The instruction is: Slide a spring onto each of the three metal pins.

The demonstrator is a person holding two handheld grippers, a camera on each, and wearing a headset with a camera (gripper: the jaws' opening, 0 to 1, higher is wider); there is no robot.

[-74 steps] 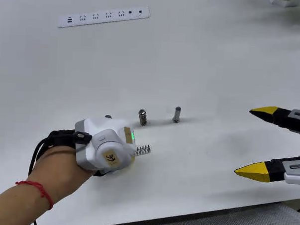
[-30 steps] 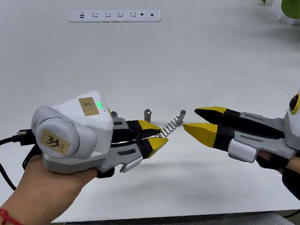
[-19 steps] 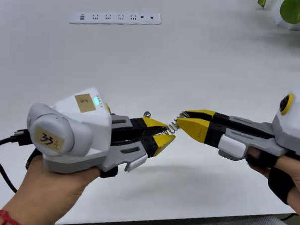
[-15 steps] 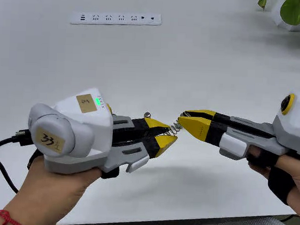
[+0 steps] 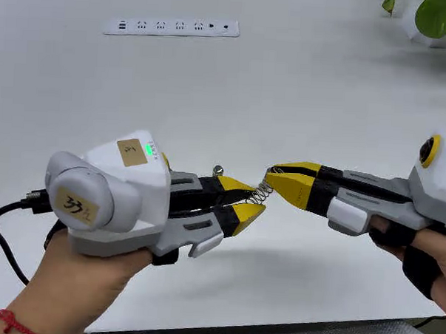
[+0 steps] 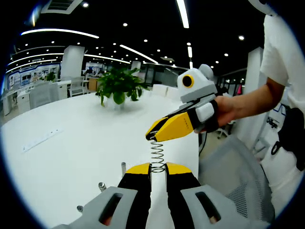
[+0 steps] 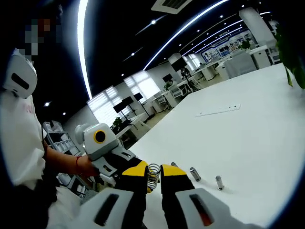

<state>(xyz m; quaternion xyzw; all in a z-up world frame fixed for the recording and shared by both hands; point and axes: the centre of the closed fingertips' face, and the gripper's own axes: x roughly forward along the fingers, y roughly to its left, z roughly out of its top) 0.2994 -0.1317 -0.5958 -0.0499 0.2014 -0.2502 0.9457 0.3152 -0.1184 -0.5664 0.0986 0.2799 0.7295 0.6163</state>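
We hold the coiled steel spring aloft: our yellow-tipped left gripper is clamped on its 9 o'clock end in the head view, the yellow-tipped right gripper on its 3 o'clock end.

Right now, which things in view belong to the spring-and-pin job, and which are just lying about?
In the job:
spring, held at its ends by the left gripper and right gripper
loaded pin, with a spring on it
bare pin

Lying about:
power strip
plant
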